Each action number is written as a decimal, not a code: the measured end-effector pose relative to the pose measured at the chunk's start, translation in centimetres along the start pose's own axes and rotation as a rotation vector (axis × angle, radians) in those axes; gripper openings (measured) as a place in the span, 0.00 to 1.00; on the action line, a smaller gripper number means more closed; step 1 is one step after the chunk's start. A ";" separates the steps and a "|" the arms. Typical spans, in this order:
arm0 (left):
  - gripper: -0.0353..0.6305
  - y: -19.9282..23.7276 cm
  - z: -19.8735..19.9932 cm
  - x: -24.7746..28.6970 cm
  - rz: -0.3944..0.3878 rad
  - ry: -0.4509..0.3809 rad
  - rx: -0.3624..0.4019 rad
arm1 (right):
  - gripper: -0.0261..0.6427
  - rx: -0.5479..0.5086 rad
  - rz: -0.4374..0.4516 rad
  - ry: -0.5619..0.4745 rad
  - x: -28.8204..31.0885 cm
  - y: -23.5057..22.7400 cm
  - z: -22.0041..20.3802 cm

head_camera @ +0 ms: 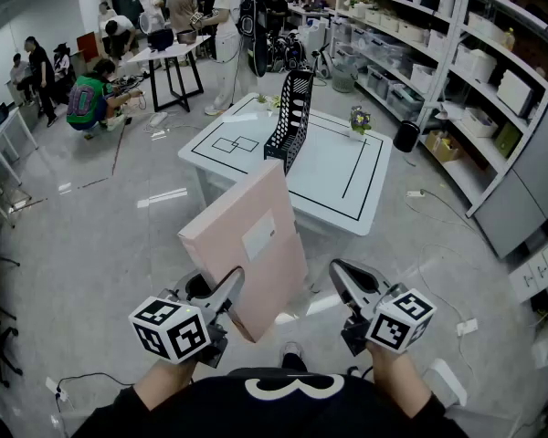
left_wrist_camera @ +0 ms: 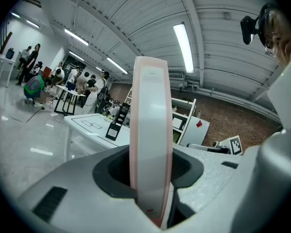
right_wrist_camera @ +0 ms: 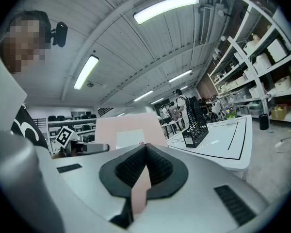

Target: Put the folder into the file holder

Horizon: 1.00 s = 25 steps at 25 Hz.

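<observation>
The left gripper [head_camera: 226, 288] is clamping the pink folder [head_camera: 247, 245] by its lower corner, well apart from the black file holder [head_camera: 290, 117] on the white table [head_camera: 347, 176], likely needing an upright, slot-aligned carry, while the right gripper [head_camera: 338, 272] is hanging clenched and empty

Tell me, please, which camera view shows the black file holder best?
The head view: the file holder stands on the white table, whole and unobstructed. The right gripper view shows it smaller, from the side. The left gripper view catches only a small dark shape left of the folder.
</observation>
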<state>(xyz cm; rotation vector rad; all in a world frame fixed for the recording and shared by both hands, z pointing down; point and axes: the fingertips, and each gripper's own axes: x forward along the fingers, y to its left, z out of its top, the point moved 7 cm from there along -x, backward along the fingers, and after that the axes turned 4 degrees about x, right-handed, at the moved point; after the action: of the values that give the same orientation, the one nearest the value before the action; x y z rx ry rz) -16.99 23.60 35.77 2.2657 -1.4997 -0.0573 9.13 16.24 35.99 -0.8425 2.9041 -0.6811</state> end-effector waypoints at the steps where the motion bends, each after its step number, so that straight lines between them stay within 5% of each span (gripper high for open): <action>1: 0.30 0.2 0.1 0.9 -0.002 0.002 0.000 | 0.05 0.002 -0.002 -0.002 0.4 -0.8 0.2; 25: 0.30 3.6 4.7 18.1 0.067 -0.003 0.041 | 0.05 0.055 -0.039 0.012 6.0 -17.7 5.6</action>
<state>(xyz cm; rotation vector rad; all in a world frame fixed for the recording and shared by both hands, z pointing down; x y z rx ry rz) -13.78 4.86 36.28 2.2465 -1.5907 -0.0105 13.73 -2.47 38.90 -0.8936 2.8723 -0.7686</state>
